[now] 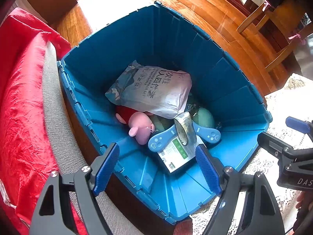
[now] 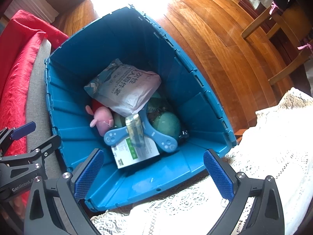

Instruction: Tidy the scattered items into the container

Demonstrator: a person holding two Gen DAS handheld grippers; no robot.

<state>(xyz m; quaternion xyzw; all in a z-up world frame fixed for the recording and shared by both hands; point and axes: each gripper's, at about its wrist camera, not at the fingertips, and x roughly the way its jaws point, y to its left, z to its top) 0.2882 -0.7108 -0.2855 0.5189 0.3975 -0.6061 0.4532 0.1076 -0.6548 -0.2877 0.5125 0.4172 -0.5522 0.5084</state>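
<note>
A deep blue crate holds a grey bedding bag, a pink pig plush, a blue game controller, a small foil packet, a white labelled box and green balls. My left gripper is open and empty above the crate's near edge. My right gripper is open and empty above it too; it also shows in the left wrist view.
The crate stands between a grey sofa edge with a red cloth and a white lace cloth. Wooden floor and wooden chairs lie beyond.
</note>
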